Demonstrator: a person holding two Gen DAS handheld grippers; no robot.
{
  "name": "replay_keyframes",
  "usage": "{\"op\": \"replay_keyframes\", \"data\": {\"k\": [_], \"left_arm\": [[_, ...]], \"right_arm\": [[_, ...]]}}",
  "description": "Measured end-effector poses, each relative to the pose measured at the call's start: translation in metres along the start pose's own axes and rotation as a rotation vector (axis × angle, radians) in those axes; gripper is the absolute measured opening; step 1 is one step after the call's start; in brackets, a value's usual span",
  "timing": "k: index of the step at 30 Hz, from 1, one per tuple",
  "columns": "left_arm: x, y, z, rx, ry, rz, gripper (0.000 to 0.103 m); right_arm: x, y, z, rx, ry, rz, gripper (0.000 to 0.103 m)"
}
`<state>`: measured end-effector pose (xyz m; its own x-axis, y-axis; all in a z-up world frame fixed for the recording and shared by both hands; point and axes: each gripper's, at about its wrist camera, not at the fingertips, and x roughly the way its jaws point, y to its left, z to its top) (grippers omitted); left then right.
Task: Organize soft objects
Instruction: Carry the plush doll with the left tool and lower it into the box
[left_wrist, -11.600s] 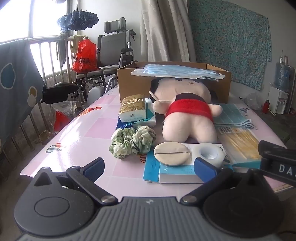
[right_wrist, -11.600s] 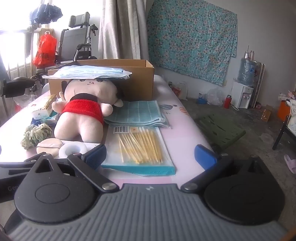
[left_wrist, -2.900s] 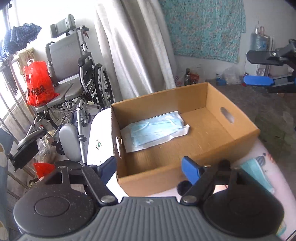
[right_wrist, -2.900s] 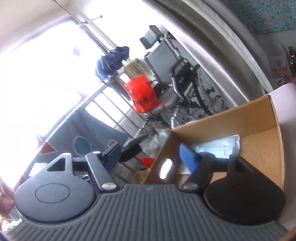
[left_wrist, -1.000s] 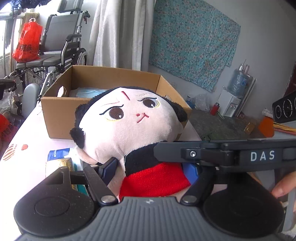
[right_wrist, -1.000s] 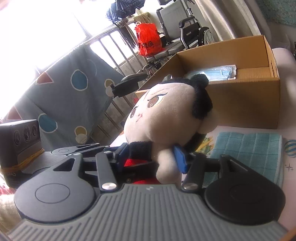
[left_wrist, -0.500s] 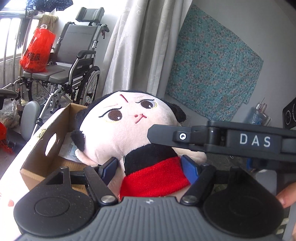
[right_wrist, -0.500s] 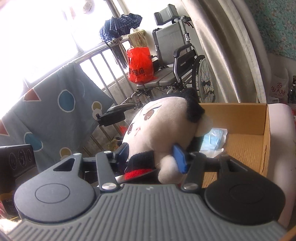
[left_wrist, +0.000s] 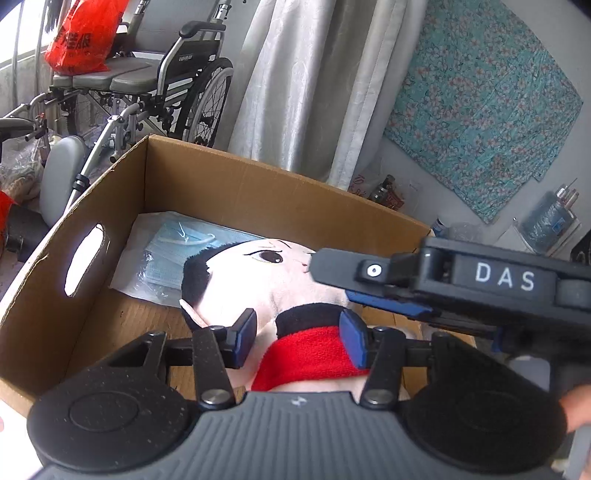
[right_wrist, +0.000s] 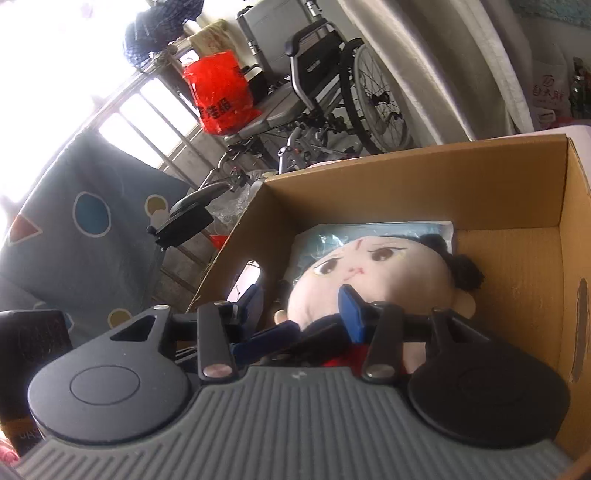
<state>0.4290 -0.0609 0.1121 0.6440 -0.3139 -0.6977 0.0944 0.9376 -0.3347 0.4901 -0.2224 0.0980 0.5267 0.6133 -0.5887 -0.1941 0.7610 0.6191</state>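
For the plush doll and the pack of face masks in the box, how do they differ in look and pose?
The plush doll is bulky and stuffed; the mask pack is thin and flat. The doll is cream with black hair and a red garment; the pack is pale blue in a clear wrapper. The doll lies face up, its head overlapping the pack, which lies flat on the box floor. Both are inside the cardboard box.

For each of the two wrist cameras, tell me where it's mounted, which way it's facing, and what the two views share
Left wrist: sits on the left gripper, looks down into the cardboard box; its closing jaws flank the plush doll, the right gripper crosses, a fingertip shows at the edge.
Right wrist: sits on the right gripper, faces the box from its other side; its jaws are closing at the doll's neck.
Shared: doll, box, mask pack, wheelchair.
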Motion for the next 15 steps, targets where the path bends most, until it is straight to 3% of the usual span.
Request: {"op": "replay_keyframes", "data": {"k": [1,3,5,9,11,13,15], "left_arm": [[-0.003,0.005,0.001,-0.011,0.007,-0.011,0.056],[-0.011,0.013,0.005,-0.034,0.022,-0.026,0.073],[-0.018,0.02,0.012,-0.04,0.014,-0.028,0.084],[-0.011,0.02,0.039,0.055,0.017,0.002,0.094],[0.008,0.017,0.056,0.128,0.08,-0.017,0.097],[0.024,0.016,0.068,0.14,0.094,-0.019,0.097],[0.041,0.017,0.078,0.122,0.115,-0.036,0.103]], "right_arm": [[-0.004,-0.011,-0.005,0.046,-0.022,0.0,0.045],[-0.012,-0.028,-0.009,0.132,-0.035,-0.028,0.046],[-0.025,-0.043,-0.016,0.195,-0.016,-0.028,0.046],[-0.051,-0.053,-0.027,0.239,0.026,0.03,0.055],[-0.064,-0.053,-0.036,0.262,0.078,0.04,0.073],[-0.071,-0.055,-0.045,0.306,0.129,0.026,0.075],[-0.069,-0.059,-0.054,0.355,0.191,0.032,0.076]]}}
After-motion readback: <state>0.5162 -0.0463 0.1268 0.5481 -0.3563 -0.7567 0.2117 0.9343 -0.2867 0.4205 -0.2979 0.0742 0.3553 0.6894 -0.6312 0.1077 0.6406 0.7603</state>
